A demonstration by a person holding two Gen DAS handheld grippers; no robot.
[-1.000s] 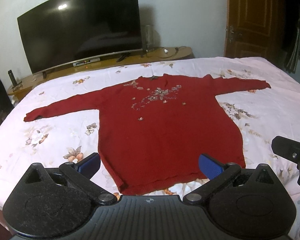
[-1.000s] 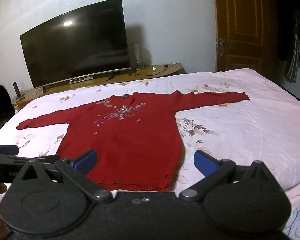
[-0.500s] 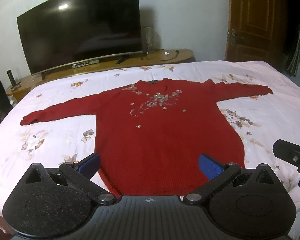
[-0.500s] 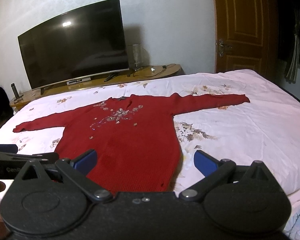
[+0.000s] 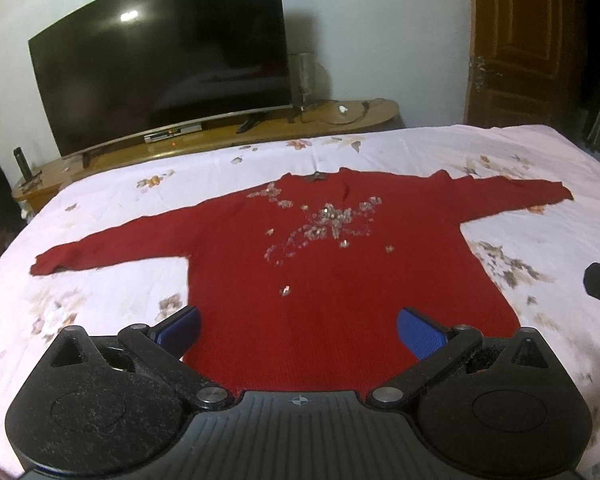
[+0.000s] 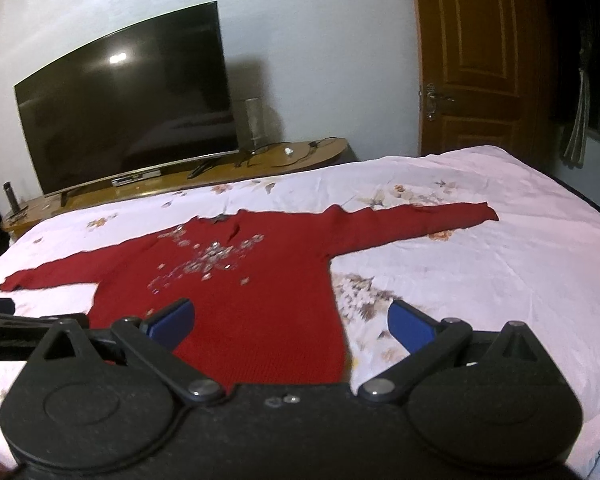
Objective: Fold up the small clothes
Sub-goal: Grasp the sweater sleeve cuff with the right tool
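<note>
Two grippers hover over the near hem of a red sweater (image 5: 340,288) spread flat on the bed (image 5: 540,168). The left gripper (image 5: 298,326) and right gripper (image 6: 290,318) both stand spread, holding nothing. Each should probably pinch a hem corner squarely, catching both layers. The collar points toward the television (image 5: 160,64); the sleeves stretch sideways, its longest line.
</note>
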